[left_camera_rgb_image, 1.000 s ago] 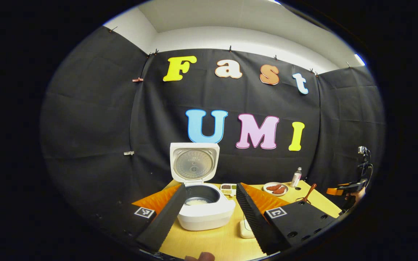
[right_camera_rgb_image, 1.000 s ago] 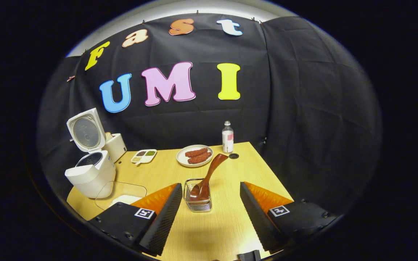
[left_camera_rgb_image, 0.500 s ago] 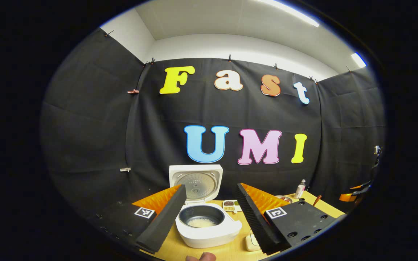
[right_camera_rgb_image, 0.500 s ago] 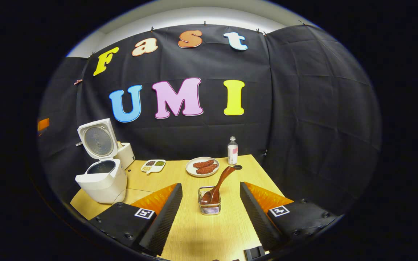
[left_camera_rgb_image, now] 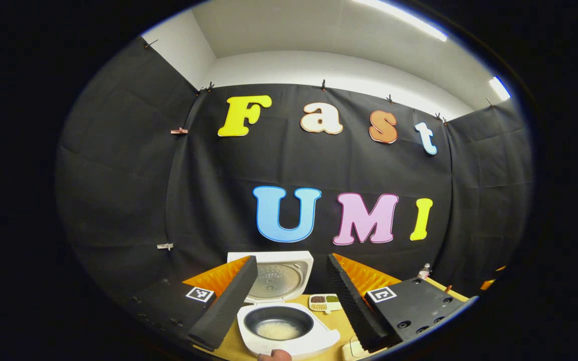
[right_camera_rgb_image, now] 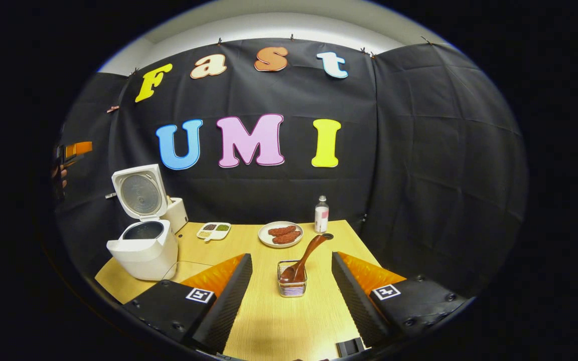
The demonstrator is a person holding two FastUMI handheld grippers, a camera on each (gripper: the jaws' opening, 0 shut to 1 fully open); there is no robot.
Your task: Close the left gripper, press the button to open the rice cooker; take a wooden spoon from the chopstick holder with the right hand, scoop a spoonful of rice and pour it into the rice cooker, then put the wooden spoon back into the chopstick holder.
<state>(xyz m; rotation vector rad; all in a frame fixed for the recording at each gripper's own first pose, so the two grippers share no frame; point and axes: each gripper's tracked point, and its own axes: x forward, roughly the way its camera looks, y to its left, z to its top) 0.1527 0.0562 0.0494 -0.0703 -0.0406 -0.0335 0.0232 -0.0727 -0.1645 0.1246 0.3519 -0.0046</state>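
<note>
Spoon handling looked easy: the dark wooden spoon (right_camera_rgb_image: 303, 258), light and stiff, leaned in the wire chopstick holder (right_camera_rgb_image: 292, 285); its upper handle suited the wide-open right gripper (right_camera_rgb_image: 291, 301).

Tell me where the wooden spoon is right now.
In the right gripper view, the wooden spoon stands in the chopstick holder on the table, between the open right gripper's fingers, in front of the plate.
</note>
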